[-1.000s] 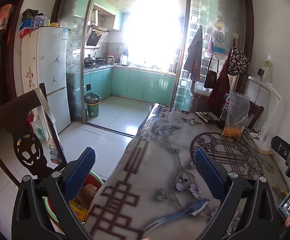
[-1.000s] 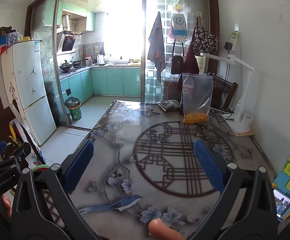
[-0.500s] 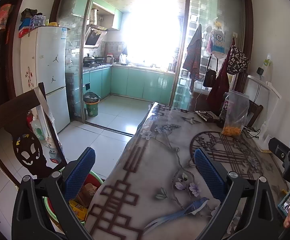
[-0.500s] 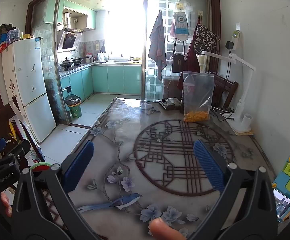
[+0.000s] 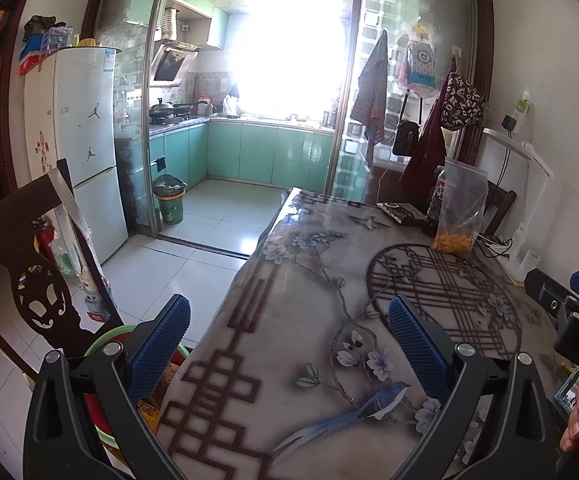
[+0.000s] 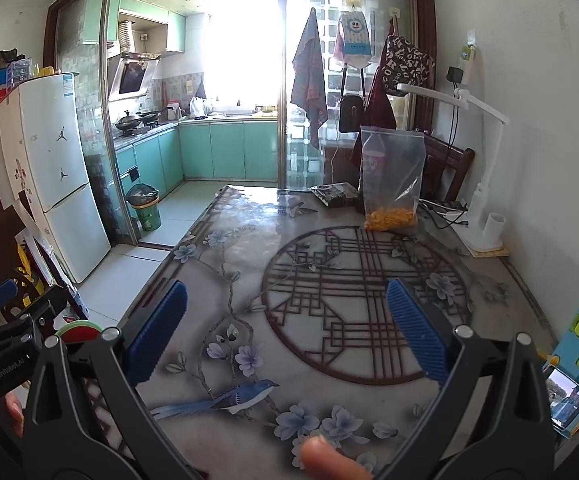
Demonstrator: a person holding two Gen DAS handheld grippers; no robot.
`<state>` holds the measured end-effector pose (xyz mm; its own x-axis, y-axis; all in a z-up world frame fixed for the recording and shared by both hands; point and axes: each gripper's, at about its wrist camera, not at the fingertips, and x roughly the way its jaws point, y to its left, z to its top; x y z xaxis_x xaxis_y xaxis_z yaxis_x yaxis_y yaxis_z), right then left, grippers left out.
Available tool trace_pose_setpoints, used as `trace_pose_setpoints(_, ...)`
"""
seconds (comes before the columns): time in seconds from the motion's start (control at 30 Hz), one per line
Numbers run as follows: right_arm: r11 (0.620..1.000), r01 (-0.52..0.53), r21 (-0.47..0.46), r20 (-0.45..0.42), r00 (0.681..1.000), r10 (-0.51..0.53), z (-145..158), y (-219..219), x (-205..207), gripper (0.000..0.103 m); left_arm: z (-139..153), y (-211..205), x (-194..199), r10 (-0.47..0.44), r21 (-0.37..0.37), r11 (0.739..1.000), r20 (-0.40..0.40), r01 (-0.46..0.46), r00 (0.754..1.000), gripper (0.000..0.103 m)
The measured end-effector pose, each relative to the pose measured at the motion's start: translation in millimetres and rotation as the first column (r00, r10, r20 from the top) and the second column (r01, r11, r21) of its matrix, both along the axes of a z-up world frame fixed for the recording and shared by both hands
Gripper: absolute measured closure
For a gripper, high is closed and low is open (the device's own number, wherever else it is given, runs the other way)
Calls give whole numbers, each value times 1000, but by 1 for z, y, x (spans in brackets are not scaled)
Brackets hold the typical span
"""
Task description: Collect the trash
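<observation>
Above the near edge of the table (image 6: pixel 225 248), both grippers are held with jaws spread wide and nothing between them. No loose litter can be made out on the patterned cloth; a dark wrapper (image 6: pixel 335 194) lies at twelve o'clock beside the clear bag (image 6: pixel 391 176) of orange snacks. The red bin (image 5: pixel 101 400), with wrappers in it, is seen at seven o'clock under the left gripper (image 5: pixel 285 344). The collecting seems largely done or paused; next, the right gripper (image 6: pixel 285 332) would likely be reached toward the wrapper.
</observation>
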<state>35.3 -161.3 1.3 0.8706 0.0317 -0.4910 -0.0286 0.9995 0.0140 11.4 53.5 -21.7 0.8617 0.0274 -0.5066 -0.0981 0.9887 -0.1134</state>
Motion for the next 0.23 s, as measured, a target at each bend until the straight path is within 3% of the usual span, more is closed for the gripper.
trace_pose_setpoints(0.13, 1000, 14, -1, -74, 997, -14, -28, -24, 19, 5, -29, -16, 29, -42, 15, 999, -92, 44, 995, 8)
trace_pose_setpoints(0.23, 999, 40, -32, -176, 983, -45, -61, -61, 43, 5, -63, -28, 57, -64, 34, 997, -176, 71, 982, 8)
